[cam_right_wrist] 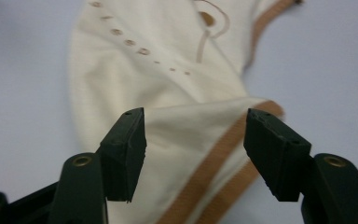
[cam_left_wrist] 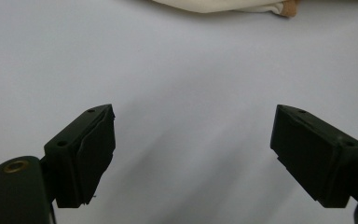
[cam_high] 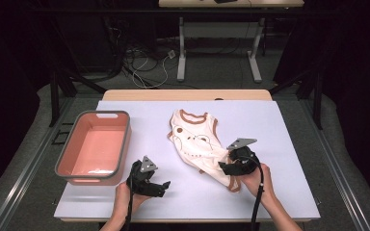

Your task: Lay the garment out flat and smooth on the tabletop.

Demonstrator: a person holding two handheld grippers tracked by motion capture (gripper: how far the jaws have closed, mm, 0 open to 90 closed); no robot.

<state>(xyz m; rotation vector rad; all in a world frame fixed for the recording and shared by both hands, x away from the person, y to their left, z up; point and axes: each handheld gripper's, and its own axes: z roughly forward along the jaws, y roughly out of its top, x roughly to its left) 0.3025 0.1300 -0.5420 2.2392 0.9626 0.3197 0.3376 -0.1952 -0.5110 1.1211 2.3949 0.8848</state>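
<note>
cream baby bodysuit (cam_high: pixel 196 143) lies flat near counter (cam_high: pixel 270 130) middle, long axis diagonal: brown-trimmed neck points to far left, bottom hem to near right. right claw (cam_high: pixel 225 166) jaws wide apart, over hem, holding nothing. left claw (cam_high: pixel 163 187) wide, empty, above bare counter. pink basin (cam_high: pixel 67 155) at left.

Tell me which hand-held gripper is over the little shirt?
The right hand-held gripper: its open jaws straddle the cream, brown-trimmed baby shirt. The left hand-held gripper hovers above bare white tabletop.
</note>
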